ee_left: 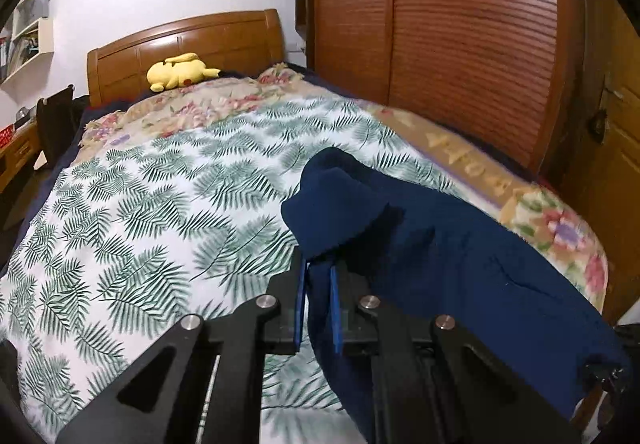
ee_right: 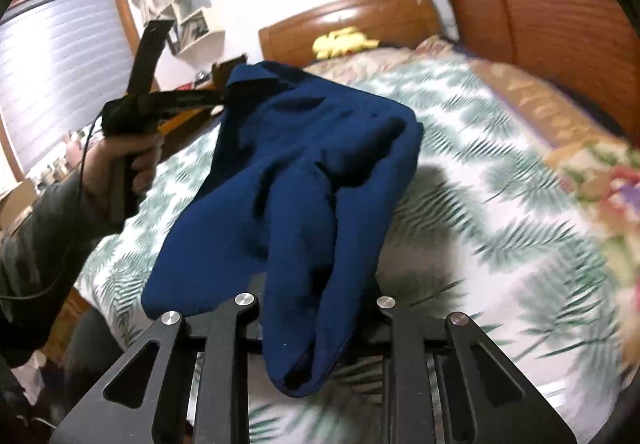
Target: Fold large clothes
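A large navy blue garment (ee_left: 460, 244) hangs lifted above the bed, slung between both grippers. My left gripper (ee_left: 318, 284) is shut on one edge of it, and cloth is pinched between its blue pads (ee_left: 335, 304). In the right wrist view the left gripper (ee_right: 224, 97), held by a person's hand (ee_right: 136, 160), grips the garment's (ee_right: 320, 148) far upper corner. My right gripper (ee_right: 312, 308) is shut on a bunched fold at the near end. Cloth drapes over and hides its fingertips.
The bed carries a white fern-print cover (ee_left: 140, 204) over a floral blanket (ee_left: 560, 228). A yellow plush toy (ee_left: 180, 72) lies by the wooden headboard (ee_left: 192, 40). A slatted wooden wardrobe (ee_left: 460, 44) stands close on the right, a desk (ee_left: 16, 152) on the left.
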The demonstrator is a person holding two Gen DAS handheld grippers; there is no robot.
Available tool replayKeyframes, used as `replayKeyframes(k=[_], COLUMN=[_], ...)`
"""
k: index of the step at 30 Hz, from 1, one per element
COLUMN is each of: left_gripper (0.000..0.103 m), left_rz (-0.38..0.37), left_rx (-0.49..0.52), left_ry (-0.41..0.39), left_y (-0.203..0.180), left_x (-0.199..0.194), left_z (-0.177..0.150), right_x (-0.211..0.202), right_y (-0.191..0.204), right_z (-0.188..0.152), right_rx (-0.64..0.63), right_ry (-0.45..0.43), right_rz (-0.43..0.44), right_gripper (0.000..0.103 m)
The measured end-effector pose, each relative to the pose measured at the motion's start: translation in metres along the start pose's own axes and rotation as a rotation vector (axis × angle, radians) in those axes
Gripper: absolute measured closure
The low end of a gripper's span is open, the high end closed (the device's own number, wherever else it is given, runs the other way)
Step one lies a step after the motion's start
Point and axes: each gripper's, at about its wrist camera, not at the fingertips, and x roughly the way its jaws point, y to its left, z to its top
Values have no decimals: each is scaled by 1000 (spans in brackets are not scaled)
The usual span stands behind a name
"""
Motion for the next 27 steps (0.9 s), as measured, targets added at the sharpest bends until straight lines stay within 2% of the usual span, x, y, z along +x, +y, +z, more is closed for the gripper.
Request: replayKeyframes(k=[4,10,14,21,24,27], left_gripper=[94,94,94,93,92,91], left_rz=[-31,-152,-226,-283,-250,-190], left_rx=[36,102,147,225,278,303], left_ry=[-40,-59,-42,24,50,88], left_y=[-50,-148,-209,-298,-317,-323], left_x=[3,26,49,95,110,117], left_z=[15,39,51,45,37,33], right_x=[-33,-94,-136,-177,-179,-179], right_y=[-31,-91,-132,-204,-231,-245], right_z=[12,20,19,10,-1,-14], right_rx=[-22,-9,15,56,109,151], right_ry=[-41,-81,-91,-60,-22,6], right_rz=[-69,-222,-342,-543,-592,-667], right_gripper=[81,81,82,81,75,53])
